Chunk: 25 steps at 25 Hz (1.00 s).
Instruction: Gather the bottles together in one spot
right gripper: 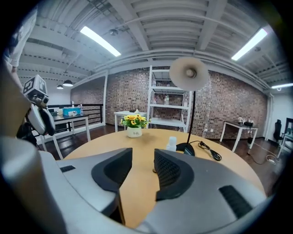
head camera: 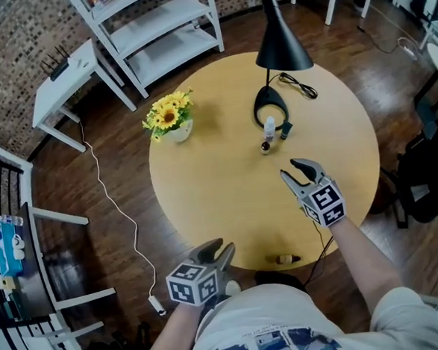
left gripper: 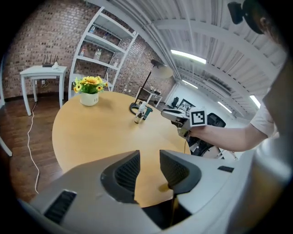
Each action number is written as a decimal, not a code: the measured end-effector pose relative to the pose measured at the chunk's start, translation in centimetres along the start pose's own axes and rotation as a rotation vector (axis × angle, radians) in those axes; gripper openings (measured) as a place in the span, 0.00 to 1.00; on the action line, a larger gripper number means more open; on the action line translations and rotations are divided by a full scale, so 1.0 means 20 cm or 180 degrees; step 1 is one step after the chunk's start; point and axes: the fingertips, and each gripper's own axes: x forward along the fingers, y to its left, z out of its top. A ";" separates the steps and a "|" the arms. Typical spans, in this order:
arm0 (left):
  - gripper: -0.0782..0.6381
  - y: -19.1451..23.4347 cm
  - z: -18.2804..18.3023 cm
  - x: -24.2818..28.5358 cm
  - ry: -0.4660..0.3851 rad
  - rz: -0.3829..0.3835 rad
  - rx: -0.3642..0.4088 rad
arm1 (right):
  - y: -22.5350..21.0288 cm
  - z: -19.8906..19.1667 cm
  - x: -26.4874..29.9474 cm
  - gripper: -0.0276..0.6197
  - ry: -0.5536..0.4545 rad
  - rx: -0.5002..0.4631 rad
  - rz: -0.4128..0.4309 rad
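Observation:
Three small bottles stand together by the lamp base: a white one (head camera: 269, 126), a teal one (head camera: 285, 130) and a brown one (head camera: 266, 146). From the left gripper view they form one cluster (left gripper: 140, 113). An amber bottle (head camera: 285, 259) lies on its side at the table's near edge. My right gripper (head camera: 288, 168) hovers open just short of the cluster, with nothing between its jaws (right gripper: 143, 171); the white bottle (right gripper: 171, 143) stands ahead of it. My left gripper (head camera: 218, 247) is open and empty at the near edge, left of the lying bottle (left gripper: 165, 186).
The round yellow table (head camera: 206, 209) carries a black lamp (head camera: 279, 46) with its cord (head camera: 299, 84) and a white pot of sunflowers (head camera: 172, 120). White shelving (head camera: 157, 33) and a small white side table (head camera: 63, 84) stand beyond.

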 end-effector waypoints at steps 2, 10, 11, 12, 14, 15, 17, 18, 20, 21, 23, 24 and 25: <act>0.30 0.00 -0.01 -0.05 -0.0059 -0.0029 0.0092 | 0.10 0.03 -0.20 0.32 -0.0037 0.0049 -0.0113; 0.31 -0.02 -0.10 -0.34 -0.0250 -0.0262 0.0279 | 0.62 0.03 -0.88 0.32 0.0058 0.0511 -0.0527; 0.31 -0.02 -0.13 -0.38 -0.0254 -0.0297 0.0294 | 0.71 0.02 -0.94 0.32 0.0080 0.0546 -0.0553; 0.31 -0.03 -0.16 -0.42 -0.0258 -0.0323 0.0305 | 0.80 0.00 -1.00 0.32 0.0109 0.0577 -0.0569; 0.31 -0.03 -0.21 -0.50 -0.0272 -0.0353 0.0317 | 0.98 -0.04 -1.09 0.32 0.0175 0.0624 -0.0578; 0.31 -0.03 -0.24 -0.54 -0.0279 -0.0362 0.0327 | 1.07 -0.06 -1.13 0.32 0.0197 0.0656 -0.0582; 0.31 -0.02 -0.30 -0.60 -0.0290 -0.0372 0.0375 | 1.21 -0.10 -1.19 0.32 0.0220 0.0742 -0.0623; 0.31 -0.02 -0.34 -0.63 -0.0285 -0.0372 0.0406 | 1.28 -0.13 -1.22 0.32 0.0234 0.0784 -0.0656; 0.30 -0.01 -0.41 -0.68 -0.0252 -0.0375 0.0461 | 1.41 -0.16 -1.28 0.32 0.0273 0.0859 -0.0708; 0.30 0.00 -0.44 -0.71 -0.0241 -0.0377 0.0481 | 1.48 -0.17 -1.30 0.32 0.0294 0.0893 -0.0716; 0.30 0.00 -0.48 -0.75 -0.0239 -0.0378 0.0510 | 1.60 -0.19 -1.34 0.32 0.0315 0.0989 -0.0685; 0.30 0.00 -0.50 -0.76 -0.0237 -0.0376 0.0529 | 1.65 -0.19 -1.35 0.32 0.0317 0.1034 -0.0660; 0.30 -0.01 -0.52 -0.78 -0.0231 -0.0375 0.0554 | 1.69 -0.20 -1.36 0.32 0.0321 0.1057 -0.0646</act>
